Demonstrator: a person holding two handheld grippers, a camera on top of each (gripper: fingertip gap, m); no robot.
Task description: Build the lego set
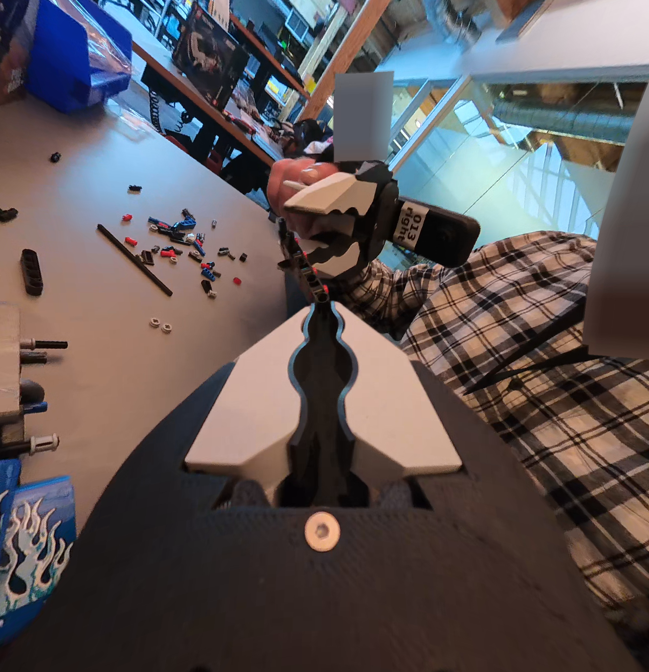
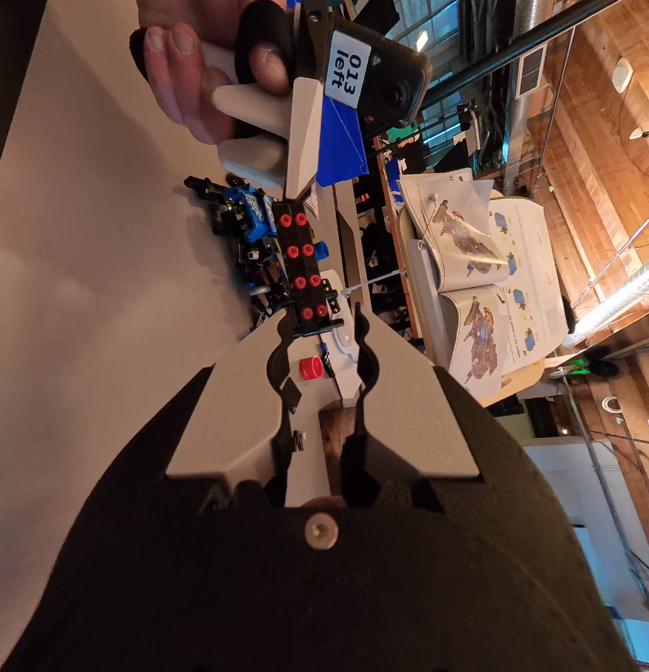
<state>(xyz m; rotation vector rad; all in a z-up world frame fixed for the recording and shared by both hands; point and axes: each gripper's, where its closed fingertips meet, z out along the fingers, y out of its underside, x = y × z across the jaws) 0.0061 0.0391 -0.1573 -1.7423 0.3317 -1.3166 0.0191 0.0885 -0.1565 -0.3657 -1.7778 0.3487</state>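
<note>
Your left hand-held gripper (image 1: 321,309), low in the left wrist view, has its fingers pinched nearly together on the bottom end of the black beam assembly (image 1: 304,263). Your right hand-held gripper (image 2: 321,320) stands apart at the tips: its left finger touches the beam's end, the other is clear of it, and you can see its red pins (image 2: 304,251) in pairs along the face. Further on, at centre left of the left wrist view, loose pieces (image 1: 192,247) and a long black axle (image 1: 133,259) lie scattered on the surface (image 1: 97,203), with bare room around them up to its far edge. At upper left a blue bin (image 1: 75,54) holds a clear plastic bag (image 1: 106,51); what is in it cannot be told. In the right wrist view the blue part-built model (image 2: 250,225) sits behind the beam and an open instruction booklet (image 2: 472,283) lies at centre right.
</note>
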